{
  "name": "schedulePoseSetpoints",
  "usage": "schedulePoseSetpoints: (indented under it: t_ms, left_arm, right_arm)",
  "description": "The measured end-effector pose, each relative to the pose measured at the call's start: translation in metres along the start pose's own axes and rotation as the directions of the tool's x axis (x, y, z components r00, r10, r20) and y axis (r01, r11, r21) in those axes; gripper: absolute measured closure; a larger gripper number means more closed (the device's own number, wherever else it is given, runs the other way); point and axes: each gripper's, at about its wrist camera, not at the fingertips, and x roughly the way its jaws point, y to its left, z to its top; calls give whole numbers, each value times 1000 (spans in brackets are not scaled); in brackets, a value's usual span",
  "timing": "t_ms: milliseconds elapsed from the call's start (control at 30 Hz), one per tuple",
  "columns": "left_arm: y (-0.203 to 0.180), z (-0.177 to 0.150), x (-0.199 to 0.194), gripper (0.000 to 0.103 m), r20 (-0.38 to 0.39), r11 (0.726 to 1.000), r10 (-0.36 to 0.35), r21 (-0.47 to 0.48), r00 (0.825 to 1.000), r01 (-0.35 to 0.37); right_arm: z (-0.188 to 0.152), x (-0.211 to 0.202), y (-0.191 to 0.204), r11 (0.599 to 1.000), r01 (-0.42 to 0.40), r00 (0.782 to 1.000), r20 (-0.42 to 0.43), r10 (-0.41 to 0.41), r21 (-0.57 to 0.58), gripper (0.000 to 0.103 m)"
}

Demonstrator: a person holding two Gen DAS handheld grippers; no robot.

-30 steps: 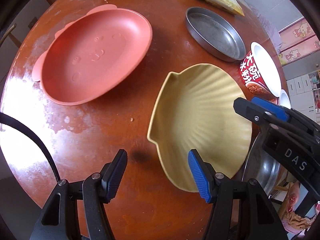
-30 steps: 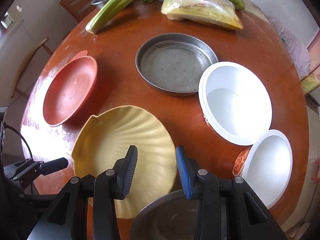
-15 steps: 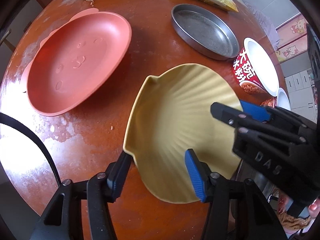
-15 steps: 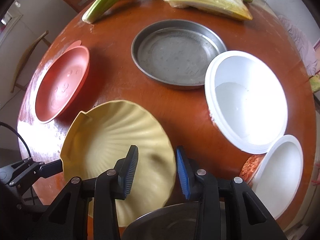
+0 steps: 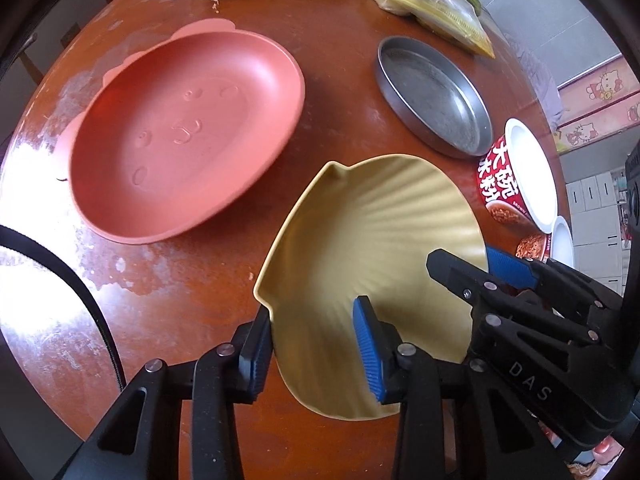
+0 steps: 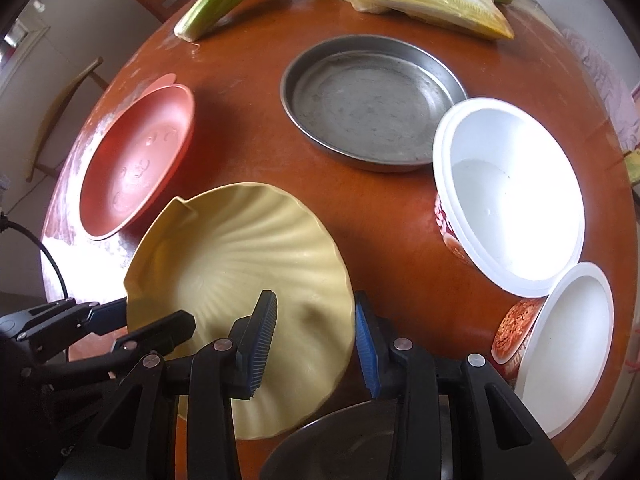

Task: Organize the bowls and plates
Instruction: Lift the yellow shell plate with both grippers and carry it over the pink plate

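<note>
The yellow shell-shaped plate (image 5: 372, 248) lies near the front edge of the round brown table (image 5: 328, 32), between the pink plate (image 5: 184, 132) and a white bowl (image 6: 508, 200). The left gripper (image 5: 312, 344) has just been closing, its jaws astride the plate's left rim; I cannot tell if the pads press it. The right gripper (image 6: 316, 336) straddles the right rim, jaws still apart from it. A metal pan (image 6: 372, 100) sits behind
</note>
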Motion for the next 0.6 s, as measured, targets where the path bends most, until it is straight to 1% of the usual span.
schedulePoseSetpoints:
  t_ms: [133, 433, 600]
  left_arm:
    - [-1, -3, -10, 64, 15, 1000, -8, 12, 1000, 8]
    - [14, -7, -35, 64, 45, 999, -30, 15, 999, 29]
    - [21, -10, -47, 64, 58, 999, -36, 11, 998, 35]
  right_arm:
    - [4, -5, 5, 1000, -3, 1000, 14, 3, 1, 64]
    - [6, -23, 13, 1000, -10, 999, 51, 10, 2, 64]
    - [6, -34, 24, 1000, -1, 997, 75, 1, -11, 64]
